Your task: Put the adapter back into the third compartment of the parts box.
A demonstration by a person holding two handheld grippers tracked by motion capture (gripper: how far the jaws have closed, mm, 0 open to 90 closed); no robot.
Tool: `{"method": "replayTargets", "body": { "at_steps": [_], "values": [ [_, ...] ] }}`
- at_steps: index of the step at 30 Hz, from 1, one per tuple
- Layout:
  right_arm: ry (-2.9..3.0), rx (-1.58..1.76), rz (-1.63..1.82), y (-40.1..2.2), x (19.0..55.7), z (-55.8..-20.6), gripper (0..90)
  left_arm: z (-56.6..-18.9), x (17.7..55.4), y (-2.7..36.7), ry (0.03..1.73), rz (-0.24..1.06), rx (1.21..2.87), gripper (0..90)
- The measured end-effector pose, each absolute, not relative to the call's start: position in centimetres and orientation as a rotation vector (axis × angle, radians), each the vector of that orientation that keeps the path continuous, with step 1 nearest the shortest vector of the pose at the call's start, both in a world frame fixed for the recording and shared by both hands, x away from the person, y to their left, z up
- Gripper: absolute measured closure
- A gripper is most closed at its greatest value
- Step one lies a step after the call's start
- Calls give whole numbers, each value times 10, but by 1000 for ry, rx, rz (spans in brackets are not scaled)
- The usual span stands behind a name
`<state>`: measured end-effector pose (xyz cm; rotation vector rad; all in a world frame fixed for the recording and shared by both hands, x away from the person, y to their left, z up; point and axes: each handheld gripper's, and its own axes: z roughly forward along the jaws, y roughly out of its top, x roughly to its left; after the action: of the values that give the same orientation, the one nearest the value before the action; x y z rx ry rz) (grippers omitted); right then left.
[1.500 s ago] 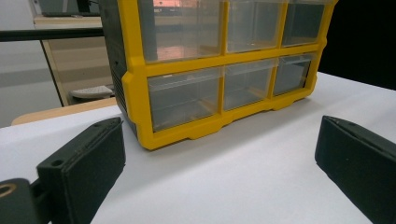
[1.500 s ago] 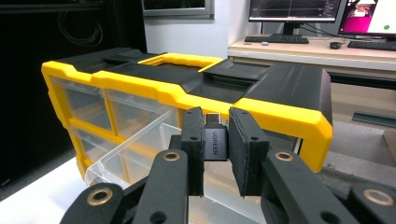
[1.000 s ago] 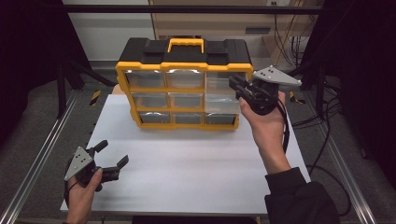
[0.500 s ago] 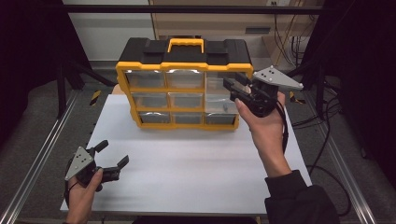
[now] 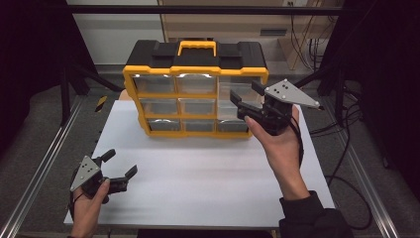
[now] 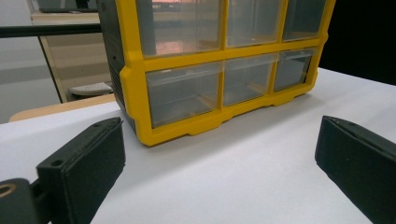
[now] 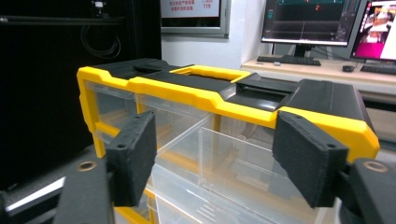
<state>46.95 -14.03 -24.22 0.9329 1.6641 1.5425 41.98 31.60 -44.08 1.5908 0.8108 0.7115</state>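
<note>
Right tongs [image 5: 242,101], just opening, bracket the pulled-out top-right drawer [image 7: 219,158] empty; light, slick, brittle plastic—grip its front lip. Left tongs [image 5: 120,168] gape idle.

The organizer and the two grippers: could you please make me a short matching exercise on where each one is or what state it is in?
Things:
1. left gripper
2. right gripper
3. top right drawer
4. handle

States:
A. pulled out of the organizer
B. yellow, on the black lid
C. open, low over the table near its front left corner
D. open, at the pulled-out drawer

Pairs: 1-C, 2-D, 3-A, 4-B
</note>
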Motion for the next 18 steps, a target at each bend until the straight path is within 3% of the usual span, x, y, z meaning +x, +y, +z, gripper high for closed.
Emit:
{"method": "replayTargets", "body": {
  "at_steps": [9,18],
  "values": [
    [1652,919,1541,-142,453,-250,152,-442,418,321,843,711,1570,14],
    [1646,913,1557,-146,441,-265,119,-442,419,322,865,733,1551,11]
  ]
}}
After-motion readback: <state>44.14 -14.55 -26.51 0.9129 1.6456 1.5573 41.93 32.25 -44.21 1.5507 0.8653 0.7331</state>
